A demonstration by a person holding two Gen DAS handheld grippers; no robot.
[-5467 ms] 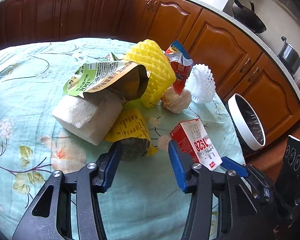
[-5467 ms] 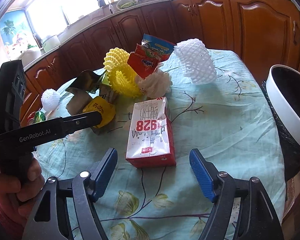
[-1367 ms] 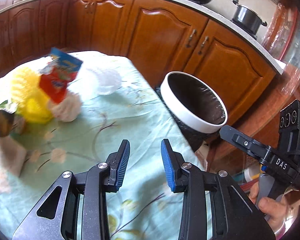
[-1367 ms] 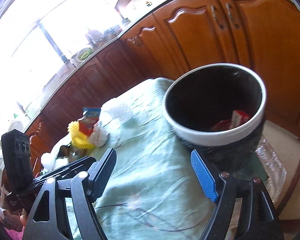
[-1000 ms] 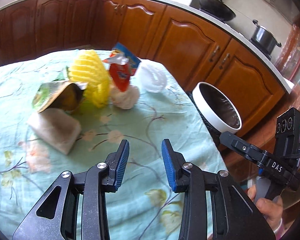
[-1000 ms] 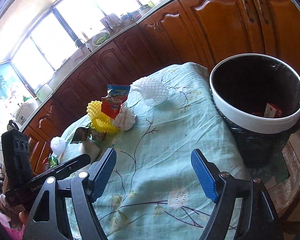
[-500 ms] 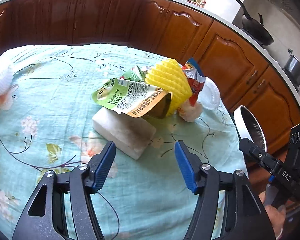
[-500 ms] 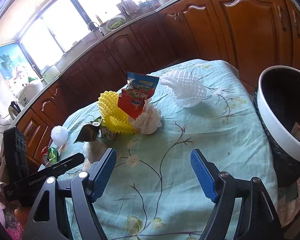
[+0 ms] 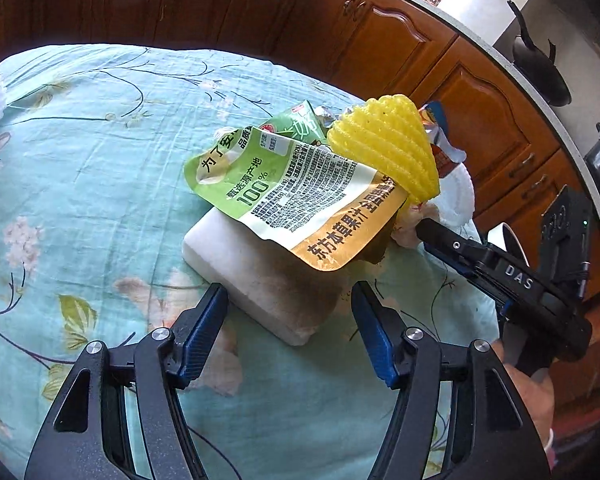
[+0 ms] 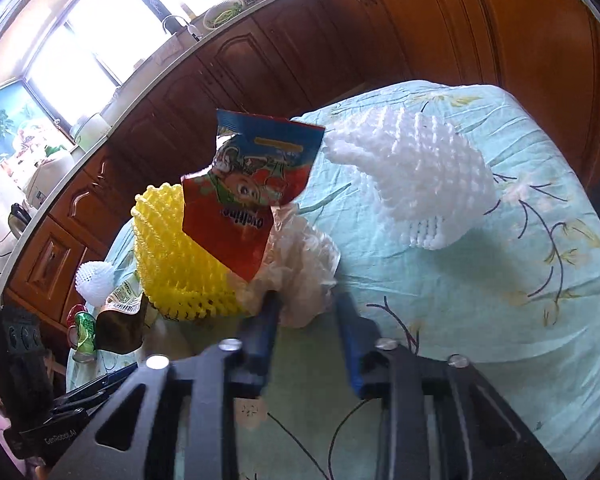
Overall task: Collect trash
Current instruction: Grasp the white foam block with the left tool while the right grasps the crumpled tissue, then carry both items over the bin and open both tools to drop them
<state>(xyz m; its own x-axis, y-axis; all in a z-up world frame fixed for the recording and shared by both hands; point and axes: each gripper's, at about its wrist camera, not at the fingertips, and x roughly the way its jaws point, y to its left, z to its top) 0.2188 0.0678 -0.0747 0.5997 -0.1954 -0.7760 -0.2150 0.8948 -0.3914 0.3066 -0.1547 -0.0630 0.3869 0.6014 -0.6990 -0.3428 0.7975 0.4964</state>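
The right gripper [image 10: 306, 312] jaws are closing around crumpled white plastic [image 10: 300, 256] at twelve o'clock; the left gripper [image 9: 290, 312] jaws, closing, straddle a foam block [image 9: 260, 276] untouched.

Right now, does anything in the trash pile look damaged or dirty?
Yes. The white foam block has a brown stain over its near end, under the mouth of the green-and-orange juice pouch lying on it. The red snack wrapper is torn open along its top.
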